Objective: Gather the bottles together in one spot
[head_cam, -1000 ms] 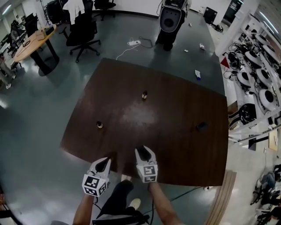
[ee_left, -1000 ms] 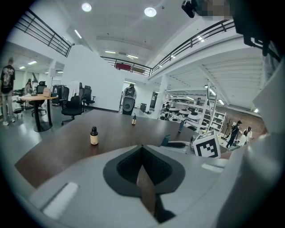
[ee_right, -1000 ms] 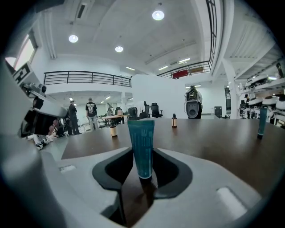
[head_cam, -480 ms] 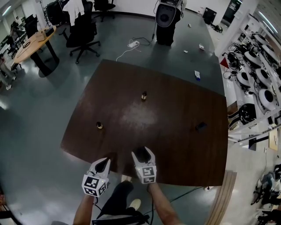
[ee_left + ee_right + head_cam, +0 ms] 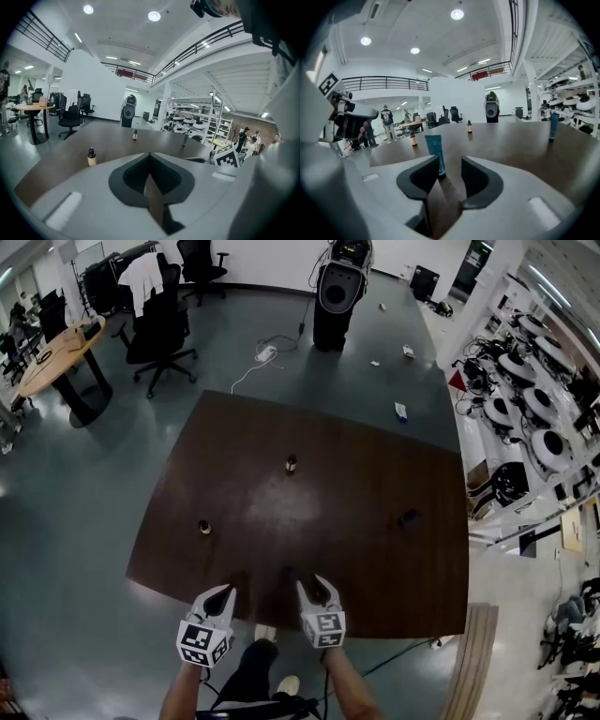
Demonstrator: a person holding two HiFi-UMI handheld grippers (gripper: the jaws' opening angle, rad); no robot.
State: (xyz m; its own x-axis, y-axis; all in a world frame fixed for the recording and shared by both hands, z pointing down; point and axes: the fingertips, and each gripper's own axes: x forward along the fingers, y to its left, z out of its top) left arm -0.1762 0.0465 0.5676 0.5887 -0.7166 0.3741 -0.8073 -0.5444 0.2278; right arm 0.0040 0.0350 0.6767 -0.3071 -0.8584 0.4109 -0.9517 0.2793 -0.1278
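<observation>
Four small containers stand upright and well apart on the dark brown worktop. The far bottle is near the worktop's middle, and the left bottle, amber with a dark cap, is toward its left side. The blue tube is toward the right side. The teal tube is close to the near edge.

Head view: the left gripper and the right gripper are held side by side at the near edge of the worktop, each pointing across it. The person's forearms enter from the bottom of the frame.

Left gripper view: the jaws of the left gripper are pressed together with nothing between them. Beyond them are the left bottle, the far bottle and the blue tube. The marker cube of the right gripper shows at the right.

Right gripper view: the jaws of the right gripper are apart. The teal tube stands cap-down at the mouth of the gap, nearer the jaw on the picture's left. No jaw is seen to press on it. Farther back are the left bottle, the far bottle and the blue tube.

Background: a black office chair stands on the grey floor beyond the worktop.
</observation>
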